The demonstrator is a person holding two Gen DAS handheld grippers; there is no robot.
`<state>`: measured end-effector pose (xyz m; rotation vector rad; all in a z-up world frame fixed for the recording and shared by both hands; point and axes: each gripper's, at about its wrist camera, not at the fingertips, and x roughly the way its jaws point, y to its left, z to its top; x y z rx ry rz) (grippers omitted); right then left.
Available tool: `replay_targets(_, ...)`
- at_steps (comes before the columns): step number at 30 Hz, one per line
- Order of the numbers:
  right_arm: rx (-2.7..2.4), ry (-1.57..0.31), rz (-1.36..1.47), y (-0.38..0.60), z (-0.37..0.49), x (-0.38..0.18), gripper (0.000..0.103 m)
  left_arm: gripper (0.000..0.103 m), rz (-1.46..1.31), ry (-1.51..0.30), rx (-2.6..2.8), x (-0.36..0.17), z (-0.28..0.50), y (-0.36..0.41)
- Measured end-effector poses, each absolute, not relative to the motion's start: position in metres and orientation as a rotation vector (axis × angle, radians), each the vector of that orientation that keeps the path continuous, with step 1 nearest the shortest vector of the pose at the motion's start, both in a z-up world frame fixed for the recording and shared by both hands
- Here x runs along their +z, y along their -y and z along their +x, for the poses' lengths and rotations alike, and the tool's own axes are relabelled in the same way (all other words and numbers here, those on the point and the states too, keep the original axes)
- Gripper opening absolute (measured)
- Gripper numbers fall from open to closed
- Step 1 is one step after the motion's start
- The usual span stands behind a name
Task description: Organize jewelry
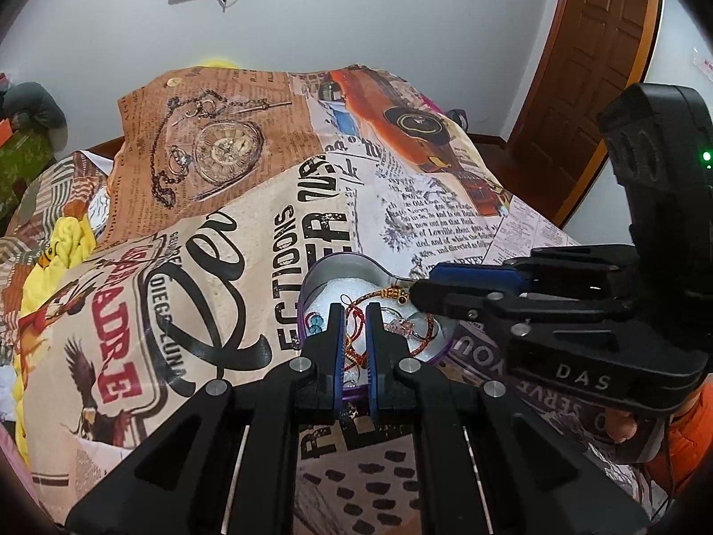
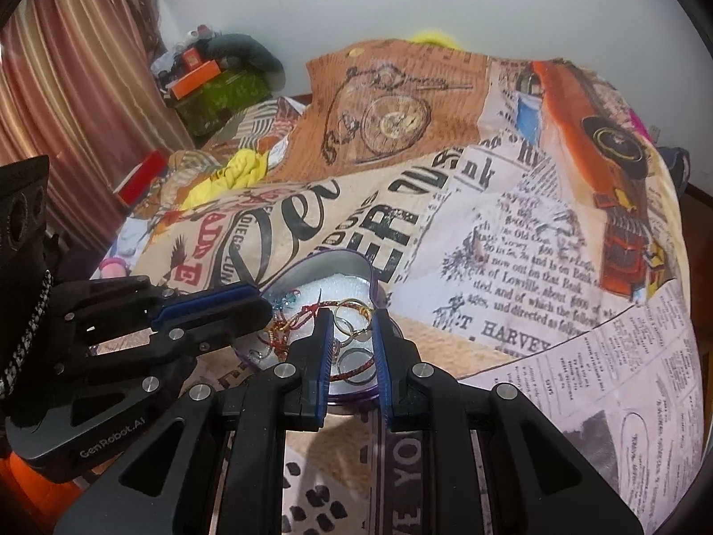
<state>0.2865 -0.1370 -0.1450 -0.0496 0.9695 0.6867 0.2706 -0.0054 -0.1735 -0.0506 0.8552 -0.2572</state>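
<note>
A heart-shaped purple tin [image 1: 343,267] [image 2: 321,265] with a white lining lies on the printed cloth. In it lie a red braided cord bracelet [image 1: 396,296] [image 2: 312,312] with gold beads, several rings [image 2: 354,359], and a blue bead piece [image 1: 315,323] [image 2: 285,301]. My left gripper [image 1: 355,316] hangs over the tin's near left part, its jaws a narrow gap apart around red cord strands, not clamped. My right gripper [image 2: 352,327] is open over the tin's near right part, rings showing between its fingers. Each gripper shows in the other's view, left [image 2: 249,307] and right [image 1: 423,290].
The printed newspaper-pattern cloth [image 1: 249,205] [image 2: 512,245] covers a humped bed. Yellow fabric [image 1: 67,240] and boxes [image 2: 209,84] lie at the far left. A wooden door [image 1: 592,67] stands at the right, a curtain [image 2: 75,89] at the left.
</note>
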Motion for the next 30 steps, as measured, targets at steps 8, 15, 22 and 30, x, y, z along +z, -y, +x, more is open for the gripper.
replay_targets(8, 0.705, -0.989, -0.079, 0.131, 0.286, -0.151, 0.016, 0.007, -0.080, -0.868, -0.261, -0.174, 0.273, 0.001)
replay_targets(15, 0.709, -0.990, -0.129, 0.125, 0.282, -0.148, 0.018, 0.010, -0.081, -0.866, -0.238, -0.166, 0.270, -0.004)
replay_targets(22, 0.688, -0.936, -0.143, 0.129, 0.275, -0.128, 0.030, 0.013, -0.085, -0.822, -0.215, -0.143, 0.258, -0.009)
replay_targets(30, 0.639, -0.794, -0.115, 0.145, 0.251, -0.072, 0.030, 0.013, -0.075, -0.729, -0.201, -0.097, 0.233, -0.009)
